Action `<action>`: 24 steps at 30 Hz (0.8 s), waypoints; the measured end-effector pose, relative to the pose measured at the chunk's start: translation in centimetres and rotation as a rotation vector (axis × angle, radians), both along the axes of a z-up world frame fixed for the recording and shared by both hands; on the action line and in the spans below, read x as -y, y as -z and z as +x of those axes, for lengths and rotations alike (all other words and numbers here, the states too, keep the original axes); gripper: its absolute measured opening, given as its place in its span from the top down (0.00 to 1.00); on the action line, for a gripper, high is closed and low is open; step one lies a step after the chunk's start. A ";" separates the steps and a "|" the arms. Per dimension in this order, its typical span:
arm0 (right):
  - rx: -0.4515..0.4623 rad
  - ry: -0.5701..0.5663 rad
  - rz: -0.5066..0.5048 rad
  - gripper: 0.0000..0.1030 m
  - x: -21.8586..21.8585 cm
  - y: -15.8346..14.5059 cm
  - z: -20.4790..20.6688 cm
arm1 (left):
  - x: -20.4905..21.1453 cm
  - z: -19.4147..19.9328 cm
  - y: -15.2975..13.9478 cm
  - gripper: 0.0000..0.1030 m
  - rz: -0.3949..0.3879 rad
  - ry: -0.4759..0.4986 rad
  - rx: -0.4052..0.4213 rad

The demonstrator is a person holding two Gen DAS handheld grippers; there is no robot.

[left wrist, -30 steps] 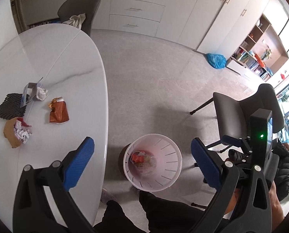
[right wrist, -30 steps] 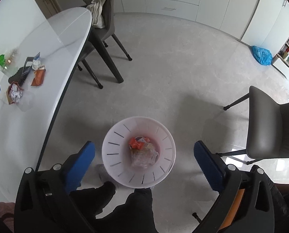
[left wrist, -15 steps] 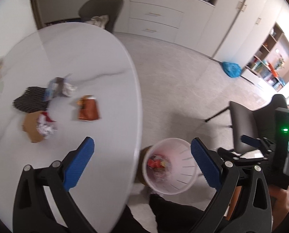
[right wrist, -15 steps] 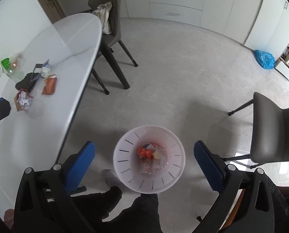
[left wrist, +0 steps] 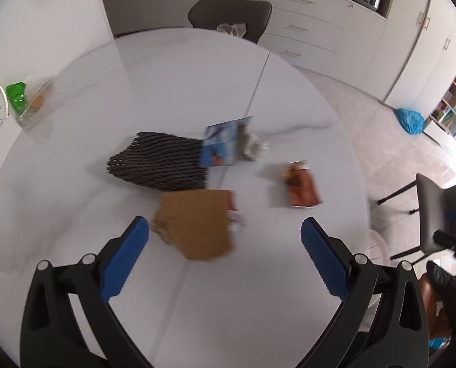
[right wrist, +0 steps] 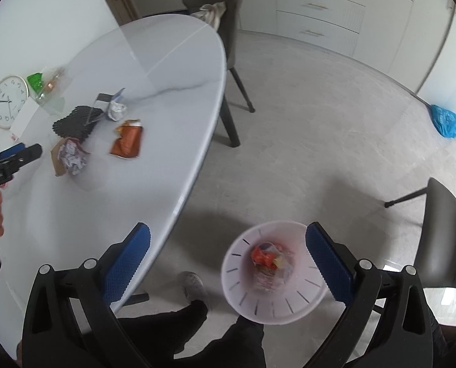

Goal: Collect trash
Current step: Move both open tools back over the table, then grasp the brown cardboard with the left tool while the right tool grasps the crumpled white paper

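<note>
Trash lies on the white oval table [left wrist: 172, 76]: a brown cardboard piece [left wrist: 197, 224], a black mesh sleeve [left wrist: 157, 165], a blue carton [left wrist: 221, 147] with crumpled paper [left wrist: 254, 147], and an orange wrapper [left wrist: 301, 187]. My left gripper [left wrist: 224, 254] is open and empty just above the cardboard. It also shows in the right wrist view [right wrist: 16, 153]. My right gripper [right wrist: 228, 260] is open and empty over the floor, above the white trash bin [right wrist: 246, 303], which holds some trash. The cardboard [right wrist: 59, 159] carries crumpled foil [right wrist: 73, 159].
A wall clock [right wrist: 8, 101] and a clear container with green items [right wrist: 48, 87] sit at the table's far left. A grey chair [right wrist: 218, 3] stands at the table's far end, another chair [right wrist: 445, 230] at the right. A blue bag [right wrist: 444, 121] lies on the floor.
My left gripper has swung left from above the bin to over the table, close to the cardboard. My right gripper has shifted left, so the bin now sits to the right between its fingers.
</note>
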State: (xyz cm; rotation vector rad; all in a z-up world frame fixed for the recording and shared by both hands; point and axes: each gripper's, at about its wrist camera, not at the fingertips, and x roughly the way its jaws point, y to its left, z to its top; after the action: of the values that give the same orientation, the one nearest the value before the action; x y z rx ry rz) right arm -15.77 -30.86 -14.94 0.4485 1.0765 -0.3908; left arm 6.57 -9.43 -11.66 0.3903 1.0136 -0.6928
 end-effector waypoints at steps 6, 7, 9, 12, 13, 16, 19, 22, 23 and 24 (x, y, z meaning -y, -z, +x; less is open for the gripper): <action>-0.029 -0.040 0.004 0.02 -1.5 0.4 3.7 | -0.3 4.4 2.6 0.08 -0.023 0.076 -0.116; -0.034 -0.046 0.003 0.02 -1.7 0.5 4.2 | -0.1 4.9 3.1 0.08 -0.026 0.091 -0.136; -0.044 -0.056 0.002 0.02 -2.0 0.7 5.2 | 0.3 5.6 4.2 0.08 -0.023 0.126 -0.180; -0.056 -0.064 0.005 0.02 -2.3 1.0 6.6 | 0.7 6.1 5.3 0.13 -0.042 0.164 -0.250; -0.060 -0.065 0.008 0.02 -2.4 1.1 6.9 | 0.8 6.4 5.6 0.15 -0.052 0.171 -0.276; -0.071 -0.075 0.019 0.02 -2.6 1.5 8.0 | 1.1 6.8 6.0 0.23 -0.065 0.195 -0.314; -0.085 -0.098 0.015 0.02 -2.9 1.7 8.9 | 1.2 7.1 6.2 0.23 -0.083 0.200 -0.327; -0.089 -0.124 0.004 0.02 -3.1 1.6 9.6 | 1.2 7.2 6.2 0.24 -0.088 0.199 -0.334; -0.089 -0.129 0.003 0.02 -3.0 1.5 9.7 | 1.2 7.2 6.2 0.24 -0.090 0.197 -0.331; -0.089 -0.134 0.002 0.02 -3.0 1.5 9.9 | 1.1 7.2 6.1 0.24 -0.090 0.193 -0.327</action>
State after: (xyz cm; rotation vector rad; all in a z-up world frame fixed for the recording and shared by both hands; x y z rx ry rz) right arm -5.85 -27.82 -16.48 0.3612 1.1864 -0.2935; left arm 13.77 -10.55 -17.76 0.3041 1.2580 -0.9953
